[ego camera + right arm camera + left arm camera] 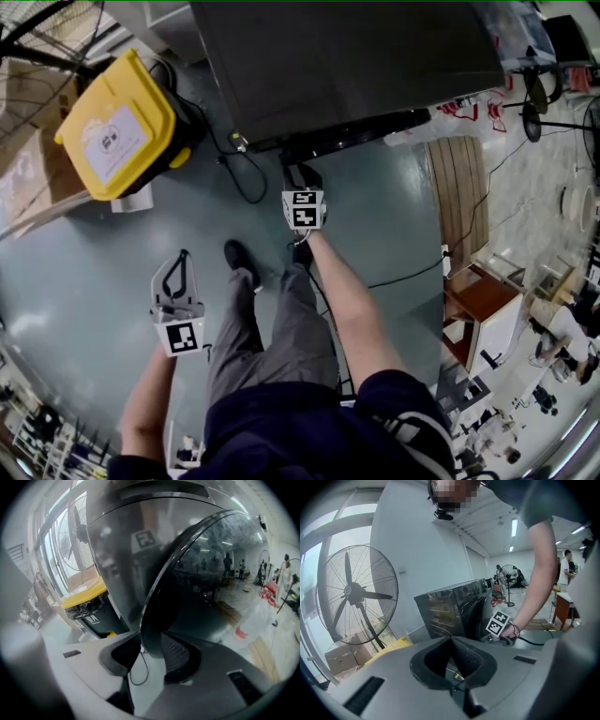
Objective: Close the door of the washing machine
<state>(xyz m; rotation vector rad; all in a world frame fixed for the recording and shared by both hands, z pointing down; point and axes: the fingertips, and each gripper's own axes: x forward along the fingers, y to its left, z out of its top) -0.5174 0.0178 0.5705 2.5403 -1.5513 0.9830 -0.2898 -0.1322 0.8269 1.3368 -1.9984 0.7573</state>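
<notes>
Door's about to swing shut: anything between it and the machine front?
Nothing visible in the gap, though its inside is dark. The right gripper holds the door rim between its jaws. A cable lies on the floor under the door, seemingly below its swing toward the machine.

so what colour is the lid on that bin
The bin lid is yellow, clearest in the head view.

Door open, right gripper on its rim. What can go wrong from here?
The right gripper holds only the door's thin curved rim, so it may slip during the push. If it is kept there, its jaws could get pinched between door and machine at closing. A cable lies on the floor by the machine, and a step in might snag it.
</notes>
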